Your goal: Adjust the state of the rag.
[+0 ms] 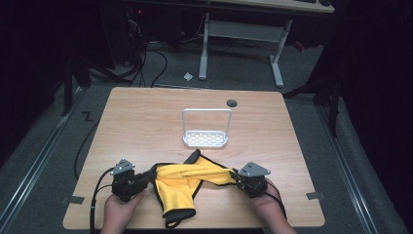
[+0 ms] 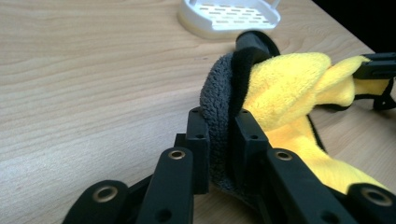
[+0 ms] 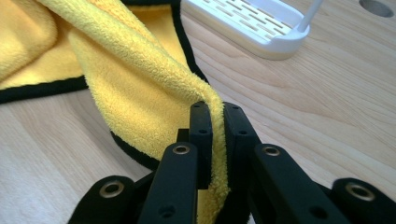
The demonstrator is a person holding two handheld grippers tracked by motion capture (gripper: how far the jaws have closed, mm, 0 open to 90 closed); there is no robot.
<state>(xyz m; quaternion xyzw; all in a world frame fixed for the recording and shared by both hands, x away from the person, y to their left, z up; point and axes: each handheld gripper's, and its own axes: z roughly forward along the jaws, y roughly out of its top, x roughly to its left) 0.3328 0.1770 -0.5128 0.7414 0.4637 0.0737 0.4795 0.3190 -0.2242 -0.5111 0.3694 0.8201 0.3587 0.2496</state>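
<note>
A yellow cloth (image 1: pixel 187 181) with black edging and a grey back lies bunched near the table's front edge. It stretches between both grippers. My left gripper (image 1: pixel 151 175) is shut on the cloth's left end; in the left gripper view its jaws (image 2: pixel 222 126) pinch the grey and black fold of the cloth (image 2: pixel 289 79). My right gripper (image 1: pixel 234 176) is shut on the right end, and the right gripper view shows the yellow cloth (image 3: pixel 130 70) squeezed between the jaws (image 3: pixel 217 116). A loose tail of the cloth hangs toward the front edge.
A white slotted stand (image 1: pixel 205 139) with a tall wire loop sits mid-table behind the cloth, also seen as the stand (image 2: pixel 229 16) and the stand (image 3: pixel 252 18). A round cable hole (image 1: pixel 232 103) lies at the back of the wooden table (image 1: pixel 141 122). A desk frame stands beyond.
</note>
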